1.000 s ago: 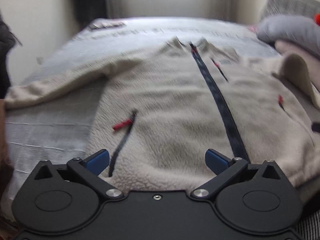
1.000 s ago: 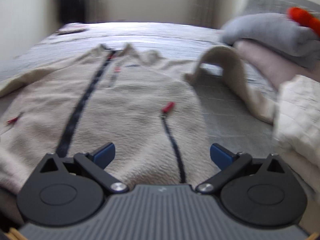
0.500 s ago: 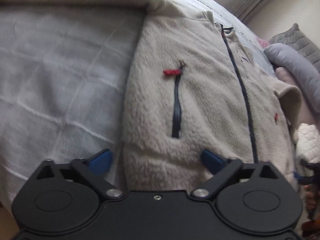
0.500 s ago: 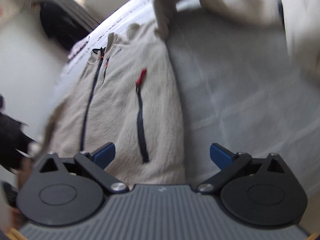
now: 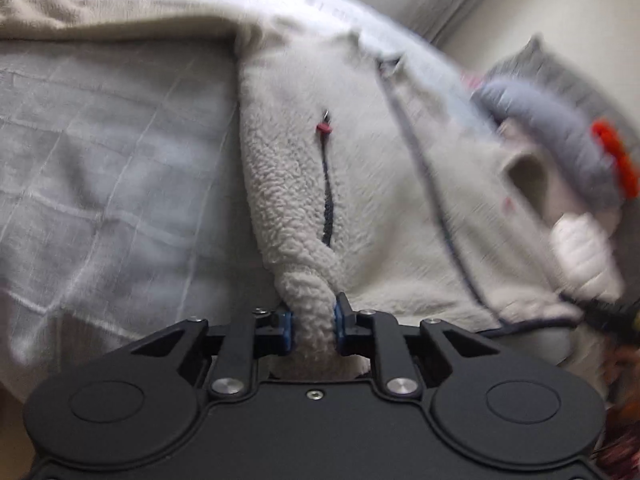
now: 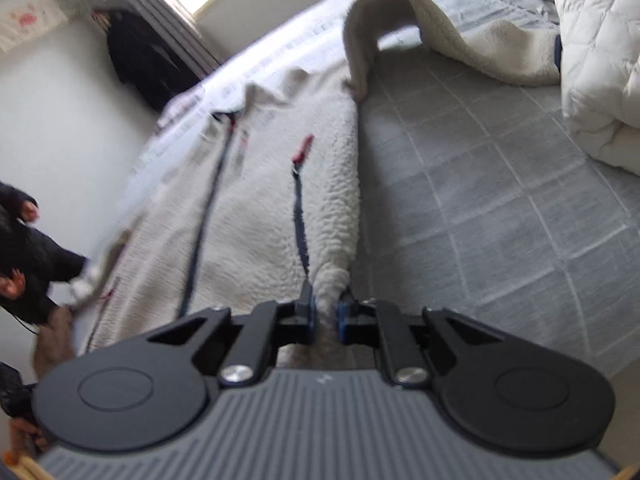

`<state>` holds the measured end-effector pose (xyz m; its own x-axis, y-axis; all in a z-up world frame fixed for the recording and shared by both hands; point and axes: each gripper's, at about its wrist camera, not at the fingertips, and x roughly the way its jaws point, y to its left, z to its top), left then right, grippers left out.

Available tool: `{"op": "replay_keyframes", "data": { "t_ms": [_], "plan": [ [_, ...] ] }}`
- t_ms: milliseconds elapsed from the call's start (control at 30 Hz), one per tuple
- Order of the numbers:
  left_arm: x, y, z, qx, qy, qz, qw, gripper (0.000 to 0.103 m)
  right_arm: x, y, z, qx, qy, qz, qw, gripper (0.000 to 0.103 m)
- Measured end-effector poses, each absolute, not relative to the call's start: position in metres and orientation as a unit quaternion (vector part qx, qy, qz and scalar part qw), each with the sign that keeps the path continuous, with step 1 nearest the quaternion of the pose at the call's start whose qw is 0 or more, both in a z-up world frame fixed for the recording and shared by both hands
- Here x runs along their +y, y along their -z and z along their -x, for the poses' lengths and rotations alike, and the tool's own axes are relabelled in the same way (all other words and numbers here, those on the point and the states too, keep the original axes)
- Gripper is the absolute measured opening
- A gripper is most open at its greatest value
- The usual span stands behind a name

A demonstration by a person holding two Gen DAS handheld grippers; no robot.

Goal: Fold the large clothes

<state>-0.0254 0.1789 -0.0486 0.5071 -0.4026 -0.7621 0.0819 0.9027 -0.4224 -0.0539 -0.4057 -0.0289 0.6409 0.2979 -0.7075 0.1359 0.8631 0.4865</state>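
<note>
A cream fleece jacket with a dark centre zip and red zip pulls lies front up on the grey bed cover. My left gripper is shut on the jacket's bottom left hem corner, which bunches between the blue pads. My right gripper is shut on the bottom right hem corner of the jacket. One sleeve arches up at the far right; the other sleeve lies stretched to the far left.
Grey and pink pillows with a red item lie at the bed's right. A white quilted duvet is piled at the right. Bare grey bed cover lies beside the jacket. Dark clothing hangs by the window.
Both grippers have closed on the hem corners, which were between open jaws half a second ago. The fleece now bunches up between each pair of pads.
</note>
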Motion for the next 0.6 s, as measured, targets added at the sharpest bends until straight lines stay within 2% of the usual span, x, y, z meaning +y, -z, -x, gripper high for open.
{"op": "replay_keyframes", "data": {
  "t_ms": [100,133,167,200,233,267,300,367,467,600],
  "plan": [
    [0.166,0.066,0.015,0.495,0.129,0.121,0.851,0.026,-0.394,0.060,0.034,0.465,-0.019,-0.224,0.856,0.014],
    [0.162,0.064,0.013,0.493,0.129,0.108,0.854,0.030,-0.393,0.062,0.033,0.462,-0.018,-0.222,0.858,0.014],
    [0.156,0.060,0.013,0.490,0.126,0.091,0.858,0.037,-0.394,0.059,0.034,0.462,-0.023,-0.220,0.859,0.019],
    [0.151,0.054,0.013,0.488,0.116,0.071,0.862,0.044,-0.396,0.054,0.032,0.463,-0.026,-0.218,0.859,0.031],
    [0.149,0.048,0.014,0.482,0.107,0.052,0.868,0.060,-0.399,0.048,0.032,0.462,-0.026,-0.212,0.861,0.044],
    [0.147,0.042,0.015,0.466,0.101,0.038,0.878,0.070,-0.403,0.041,0.034,0.452,-0.021,-0.205,0.868,0.070],
    [0.149,0.037,0.017,0.446,0.096,0.026,0.889,0.074,-0.408,0.032,0.034,0.434,-0.009,-0.194,0.880,0.082],
    [0.144,0.024,0.011,0.413,0.087,0.006,0.907,0.085,-0.426,0.013,0.029,0.404,0.015,-0.192,0.894,0.083],
    [0.131,0.011,-0.008,0.381,0.095,0.001,0.920,0.094,-0.464,-0.012,0.012,0.365,0.057,-0.235,0.899,0.084],
    [0.097,0.005,-0.046,0.370,0.110,-0.018,0.922,0.095,-0.514,-0.025,-0.025,0.328,0.120,-0.310,0.884,0.085]
  ]
}}
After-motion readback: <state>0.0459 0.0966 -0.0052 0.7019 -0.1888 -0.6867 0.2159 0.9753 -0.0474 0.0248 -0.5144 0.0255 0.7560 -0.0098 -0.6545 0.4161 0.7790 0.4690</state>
